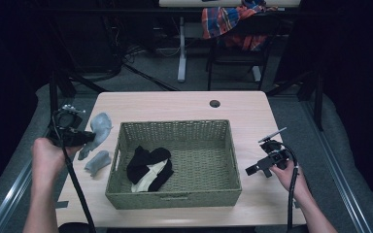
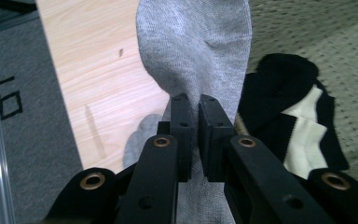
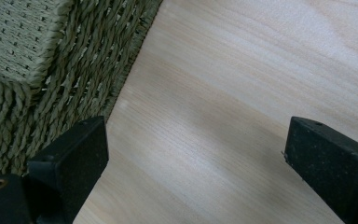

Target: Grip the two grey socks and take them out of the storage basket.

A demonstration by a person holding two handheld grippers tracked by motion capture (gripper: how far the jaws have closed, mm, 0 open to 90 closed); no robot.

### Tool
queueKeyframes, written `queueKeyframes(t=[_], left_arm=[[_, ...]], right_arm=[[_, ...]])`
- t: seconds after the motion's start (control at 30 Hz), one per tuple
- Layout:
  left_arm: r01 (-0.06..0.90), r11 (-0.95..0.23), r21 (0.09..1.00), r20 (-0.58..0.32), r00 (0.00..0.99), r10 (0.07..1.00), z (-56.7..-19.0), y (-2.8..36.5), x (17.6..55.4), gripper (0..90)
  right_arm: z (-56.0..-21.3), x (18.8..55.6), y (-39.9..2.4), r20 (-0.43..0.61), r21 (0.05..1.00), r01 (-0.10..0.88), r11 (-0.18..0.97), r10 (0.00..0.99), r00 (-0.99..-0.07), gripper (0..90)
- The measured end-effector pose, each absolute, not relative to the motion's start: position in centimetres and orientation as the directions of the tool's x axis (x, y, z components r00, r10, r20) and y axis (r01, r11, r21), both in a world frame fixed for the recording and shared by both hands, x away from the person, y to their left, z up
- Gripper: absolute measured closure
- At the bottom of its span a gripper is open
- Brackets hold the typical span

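Gripping a grey sock (image 2: 196, 51) in the left claw (image 2: 199, 105), jaws pinched tight on the fabric, the sock's long axis running straight out ahead of the claw and its free end drooping beyond the tips. Hanging just left of the woven basket (image 1: 126, 127) in the high view, above the tabletop (image 1: 175, 104), with the left claw (image 1: 88, 137) pointing toward the basket's left wall. Lying just below and slightly toward the person from that claw: a second grey sock (image 1: 97, 162), flat on the tabletop, apart from the held one. Sitting ahead of the claw and beyond the near wall, inside the basket: a black and cream sock bundle (image 1: 149, 168). Judging the coming move as a short carry over the wall, the basket lying dead ahead of the left claw, far nearer to it than to the other. Resting on the far side of the basket: the right claw (image 3: 196, 163), jaws spread wide with nothing between them, bare wood beneath.
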State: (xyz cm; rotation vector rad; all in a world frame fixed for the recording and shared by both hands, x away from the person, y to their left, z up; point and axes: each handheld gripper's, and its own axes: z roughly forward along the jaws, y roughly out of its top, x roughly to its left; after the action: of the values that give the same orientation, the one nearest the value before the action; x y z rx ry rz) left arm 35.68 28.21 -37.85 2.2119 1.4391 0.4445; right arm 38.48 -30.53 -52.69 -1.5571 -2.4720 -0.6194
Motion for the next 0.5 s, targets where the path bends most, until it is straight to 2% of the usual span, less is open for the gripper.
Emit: queueKeyframes(t=[0.17, 0.23, 0.27, 0.4, 0.5], left_arm=[[0.786, -0.325, 0.526, 0.02, 0.371, 0.928, -38.5, 29.1, 36.1, 85.6], [0.795, -0.322, 0.514, 0.031, 0.358, 0.933, -39.1, 29.4, 36.2, 85.6], [0.795, -0.317, 0.516, 0.039, 0.348, 0.937, -39.2, 29.5, 36.2, 85.6], [0.812, -0.301, 0.501, 0.032, 0.33, 0.943, -40.0, 30.4, 36.6, 85.7], [0.824, -0.282, 0.491, 0.019, 0.314, 0.949, -40.7, 31.0, 36.9, 85.7]], right_arm=[[-53.0, 38.5, -30.3, 0.35, 0.27, 0.899, 0.344, 0.835, -0.425, 6.0], [-52.8, 38.5, -30.3, 0.341, 0.26, 0.89, 0.373, 0.827, -0.447, 6.0], [-52.9, 38.2, -30.1, 0.358, 0.291, 0.9, 0.325, 0.835, -0.417, 6.0], [-52.6, 38.5, -30.5, 0.34, 0.26, 0.888, 0.378, 0.825, -0.451, 6.0], [-52.9, 38.4, -30.1, 0.344, 0.276, 0.897, 0.345, 0.836, -0.427, 6.1]])
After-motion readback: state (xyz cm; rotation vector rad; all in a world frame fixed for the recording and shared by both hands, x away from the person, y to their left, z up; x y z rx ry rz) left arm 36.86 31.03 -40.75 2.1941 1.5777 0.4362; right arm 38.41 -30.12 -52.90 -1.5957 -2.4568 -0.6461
